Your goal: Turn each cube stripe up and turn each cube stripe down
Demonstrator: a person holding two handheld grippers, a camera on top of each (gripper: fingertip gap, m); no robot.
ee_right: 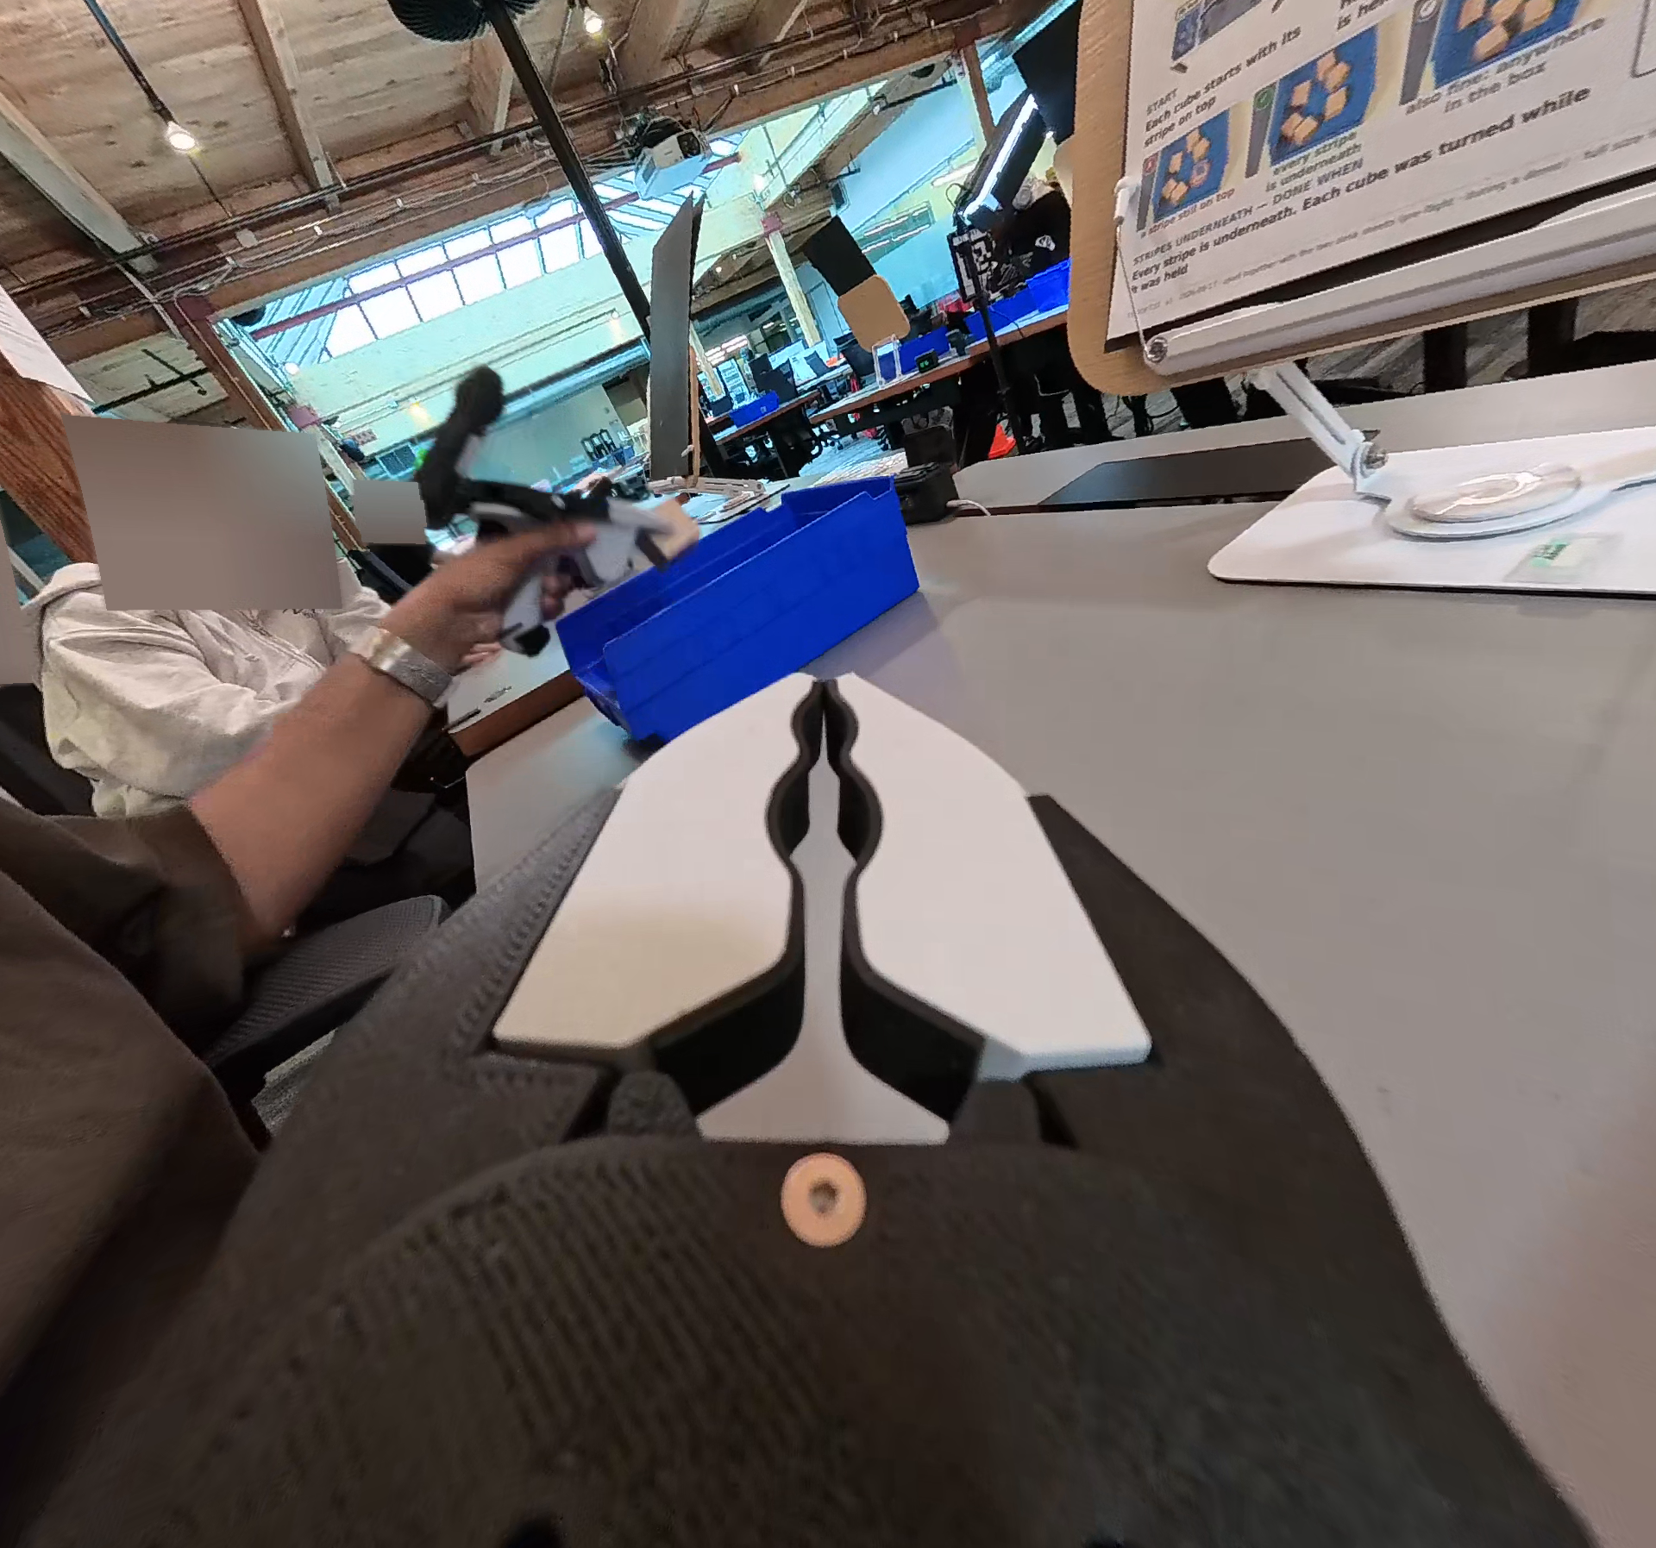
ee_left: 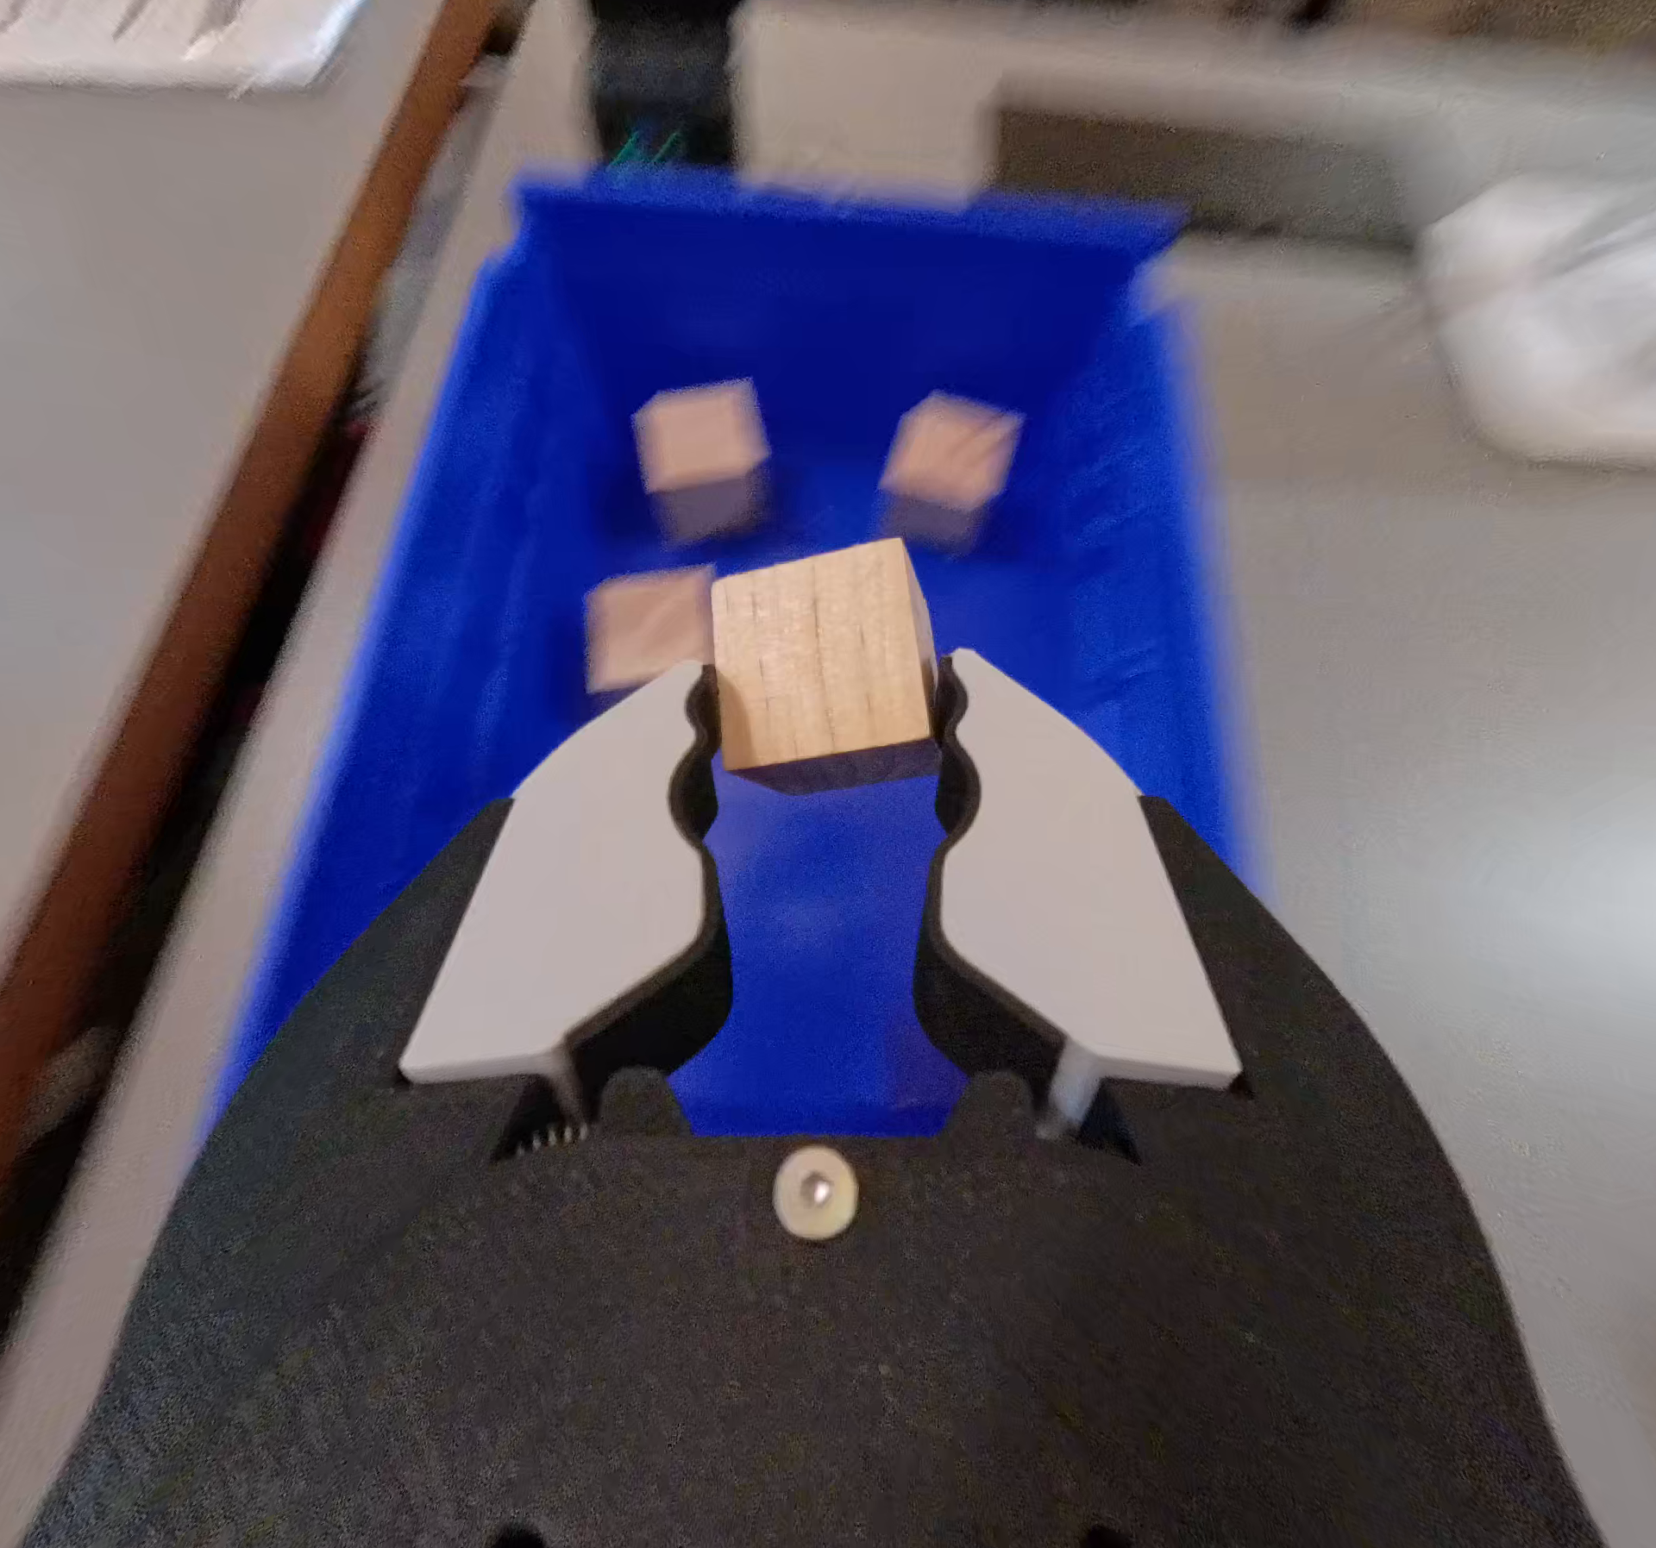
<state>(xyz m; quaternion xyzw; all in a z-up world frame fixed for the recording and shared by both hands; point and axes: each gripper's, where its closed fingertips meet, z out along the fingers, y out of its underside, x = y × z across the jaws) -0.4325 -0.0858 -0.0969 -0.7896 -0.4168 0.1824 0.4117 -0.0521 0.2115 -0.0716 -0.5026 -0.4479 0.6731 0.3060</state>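
My left gripper (ee_left: 824,681) is shut on a wooden cube (ee_left: 820,654) and holds it above the blue bin (ee_left: 430,654). The cube's plain wood face points up; a dark face shows along its lower front edge. Three more wooden cubes lie on the bin floor: one at the back left (ee_left: 703,452), one at the back right (ee_left: 954,457), one at the near left (ee_left: 645,636), partly hidden by the held cube. They are blurred. My right gripper (ee_right: 824,690) is shut and empty, low over the grey table, well right of the blue bin (ee_right: 753,600). The left gripper (ee_right: 663,533) with its cube shows there above the bin.
The bin stands on a grey table (ee_right: 1254,788) near its brown edge (ee_left: 269,475). A stand with an instruction sheet (ee_right: 1389,98) and its white base (ee_right: 1434,537) sit at the right. A person's arm (ee_right: 314,752) reaches in from the left. A white object (ee_left: 1559,322) lies beyond the bin.
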